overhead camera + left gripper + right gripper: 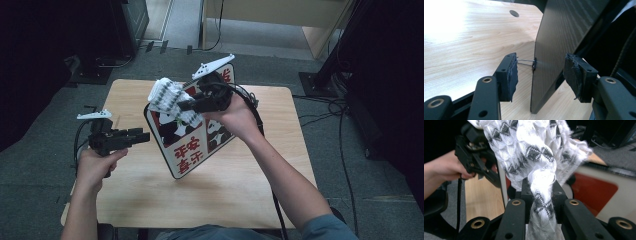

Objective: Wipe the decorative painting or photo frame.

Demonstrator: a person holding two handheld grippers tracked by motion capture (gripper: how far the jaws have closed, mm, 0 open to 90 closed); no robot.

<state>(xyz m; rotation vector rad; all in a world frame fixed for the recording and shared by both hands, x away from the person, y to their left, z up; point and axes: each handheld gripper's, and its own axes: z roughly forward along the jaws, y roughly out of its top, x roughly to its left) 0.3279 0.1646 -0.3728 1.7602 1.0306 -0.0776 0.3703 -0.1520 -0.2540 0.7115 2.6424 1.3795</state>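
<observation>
**Cloth pinched and held above the panda board**

The white cloth (169,97) with a dark diamond pattern hangs bunched in the air over the far half of the table (235,185), above the far-left part of the panda board (192,132). The right gripper (186,105) has its jaws closed tight on a twisted neck of the fabric; in the right gripper view the cloth (536,157) billows out above the pinch and a strand runs down between the two black jaws. The person's right hand (235,117) holds that gripper over the middle of the board, with the grey plate (212,66) pointing toward the table's far edge.

The panda board, a rounded square with red and white quarters, black-and-white panda drawings and red characters, sits in the middle of the table, turned cornerwise, one corner pointing toward the near edge. In the left gripper view it stands tilted up, its dark underside (559,45) facing the camera and its lower edge on the wood.

The left gripper (145,136) sits over the left part of the table, level, its tips just beside the board's left edge. Its jaws stand apart with the edge of the board between them, neither pad (511,75) touching it; a small wire clip (529,62) sticks out from that edge. The left hand (97,165) grips its handle near the left edge.

A round hole (514,13) pierces the tabletop.
</observation>
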